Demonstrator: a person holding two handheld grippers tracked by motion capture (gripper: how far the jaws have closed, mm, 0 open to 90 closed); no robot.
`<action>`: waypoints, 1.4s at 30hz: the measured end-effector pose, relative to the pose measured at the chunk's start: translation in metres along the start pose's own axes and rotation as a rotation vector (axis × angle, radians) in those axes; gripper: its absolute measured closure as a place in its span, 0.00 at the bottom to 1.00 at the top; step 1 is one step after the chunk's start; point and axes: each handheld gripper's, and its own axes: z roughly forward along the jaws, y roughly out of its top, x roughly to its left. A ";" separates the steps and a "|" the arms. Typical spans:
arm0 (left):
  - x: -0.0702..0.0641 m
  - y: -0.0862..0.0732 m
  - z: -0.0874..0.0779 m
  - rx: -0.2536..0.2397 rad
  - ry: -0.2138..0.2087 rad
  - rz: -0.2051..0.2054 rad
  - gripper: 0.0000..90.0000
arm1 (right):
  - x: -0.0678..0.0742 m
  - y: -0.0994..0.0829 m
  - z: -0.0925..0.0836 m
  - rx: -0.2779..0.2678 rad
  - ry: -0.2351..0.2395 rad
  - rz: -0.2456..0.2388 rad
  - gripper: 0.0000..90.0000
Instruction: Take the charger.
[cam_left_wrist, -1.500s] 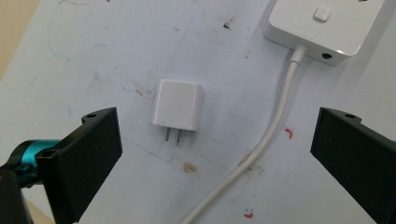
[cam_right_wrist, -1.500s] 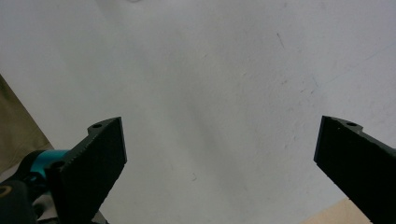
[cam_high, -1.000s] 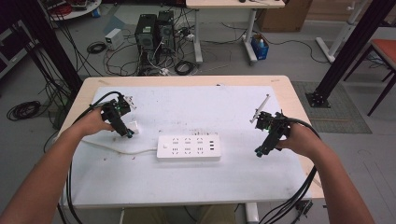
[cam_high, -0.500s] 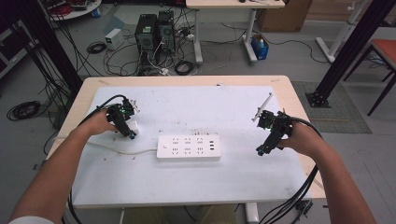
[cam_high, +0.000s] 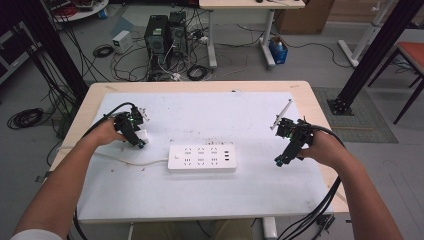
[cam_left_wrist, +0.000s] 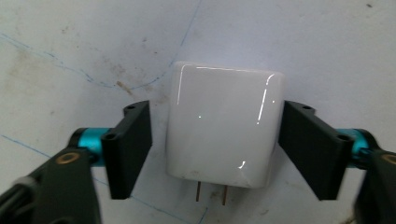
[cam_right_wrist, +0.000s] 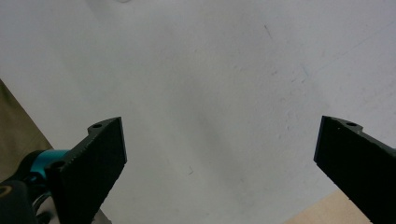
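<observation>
**Left jaws set around charger, grasp not yet made**

At the worktop's (cam_high: 150, 210) left, the left gripper (cam_left_wrist: 215, 149) straddles a white charger (cam_left_wrist: 224, 128) lying flat; its jaws stand open, a slight gap showing each side. The two prongs point back toward the gripper, the charger's long axis running between the jaws. Judged step: closing to pick it up. Centre, a power strip (cam_high: 202, 158) lies crosswise, cord trailing left. Next would likely come insertion, requiring the prongs turned toward a socket. The right gripper (cam_high: 284, 159) hovers, jaws wide open, empty.

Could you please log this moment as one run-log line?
left gripper: open, jaws straddling white plug adapter, not clamped | right gripper: open, above table | power strip: untouched, centre
</observation>
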 end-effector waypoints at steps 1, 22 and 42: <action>0.000 -0.001 0.001 -0.004 -0.004 -0.005 0.32 | 0.000 0.000 0.000 0.000 0.001 -0.002 0.02; -0.001 -0.007 -0.013 -0.057 0.008 0.001 0.47 | 0.002 0.002 -0.001 -0.004 -0.015 -0.002 0.02; -0.052 -0.014 -0.105 -0.261 0.071 0.059 0.47 | 0.010 -0.002 -0.005 -0.046 -0.059 0.008 0.02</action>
